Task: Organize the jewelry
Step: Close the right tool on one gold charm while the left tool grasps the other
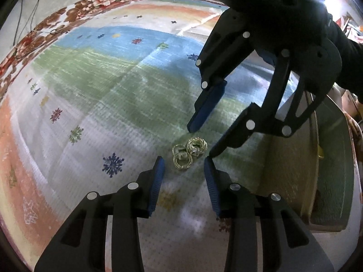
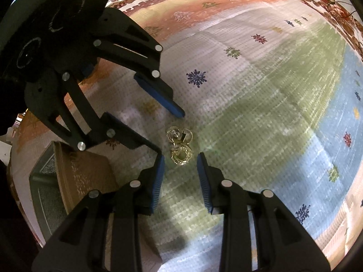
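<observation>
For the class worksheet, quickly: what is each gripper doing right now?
Left gripper: open, holding nothing, fingers either side of the gold earrings.
Right gripper: open, holding nothing, near the same earrings.

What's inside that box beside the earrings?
The box shows a bare tan lining and one small yellow piece by its far wall. The right tongs hide part of its interior.

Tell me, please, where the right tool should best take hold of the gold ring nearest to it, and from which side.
Probably at its outer band, from above. The nearest gold ring lies on the cloth, touching the other rings on its far side. The open right tool already straddles it, so its two sides are free for the fingers.
</observation>
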`<action>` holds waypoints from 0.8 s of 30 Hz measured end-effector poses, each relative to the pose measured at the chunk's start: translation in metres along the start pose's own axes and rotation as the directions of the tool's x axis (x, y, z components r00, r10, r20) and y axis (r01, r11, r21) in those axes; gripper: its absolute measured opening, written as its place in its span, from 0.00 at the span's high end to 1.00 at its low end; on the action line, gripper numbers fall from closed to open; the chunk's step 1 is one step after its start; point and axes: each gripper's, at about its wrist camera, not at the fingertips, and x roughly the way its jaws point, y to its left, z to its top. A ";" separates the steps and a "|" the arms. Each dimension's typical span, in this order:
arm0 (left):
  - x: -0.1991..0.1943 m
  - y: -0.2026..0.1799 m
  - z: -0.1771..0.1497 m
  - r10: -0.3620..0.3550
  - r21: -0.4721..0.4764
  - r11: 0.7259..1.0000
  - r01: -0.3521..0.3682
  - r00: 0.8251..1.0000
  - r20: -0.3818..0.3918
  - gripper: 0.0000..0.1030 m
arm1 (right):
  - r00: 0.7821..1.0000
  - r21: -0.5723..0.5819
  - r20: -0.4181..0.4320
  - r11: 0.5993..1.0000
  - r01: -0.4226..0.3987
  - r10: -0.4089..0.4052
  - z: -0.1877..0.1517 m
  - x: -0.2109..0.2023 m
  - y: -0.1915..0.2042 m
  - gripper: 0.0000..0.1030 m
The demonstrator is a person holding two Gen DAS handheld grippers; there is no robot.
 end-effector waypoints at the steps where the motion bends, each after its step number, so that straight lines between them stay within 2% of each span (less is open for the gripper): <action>1: 0.001 0.000 -0.001 -0.003 0.000 1.000 0.003 1.000 0.004 0.65 | 1.000 -0.005 -0.003 1.000 0.002 -0.002 0.001 0.003 0.001 0.69; 6: 0.003 0.002 -0.003 -0.014 0.012 1.000 0.014 1.000 0.024 0.67 | 1.000 -0.008 -0.005 1.000 -0.016 0.016 0.005 0.010 0.000 0.69; 8: 0.005 0.002 -0.001 -0.010 0.027 1.000 0.009 1.000 0.026 0.70 | 1.000 -0.007 -0.005 1.000 -0.017 0.017 0.008 0.013 -0.002 0.73; 9: 0.005 0.001 -0.001 -0.007 0.032 0.999 0.006 1.000 0.028 0.71 | 1.000 -0.005 -0.003 1.000 -0.016 0.016 0.008 0.014 -0.003 0.76; 11: 0.006 0.002 0.000 -0.008 0.036 0.999 0.006 0.999 0.034 0.76 | 1.000 0.005 -0.002 1.000 0.005 -0.005 0.008 0.014 -0.007 0.92; 13: 0.006 0.003 0.000 0.004 0.033 0.999 -0.006 0.999 0.045 0.85 | 1.000 0.023 0.001 1.000 0.001 -0.001 0.008 0.013 -0.014 0.96; 24: -0.002 0.004 -0.004 0.045 -0.013 0.999 -0.044 0.995 0.086 0.86 | 0.999 0.047 0.033 0.998 0.039 -0.040 0.007 0.008 -0.017 0.99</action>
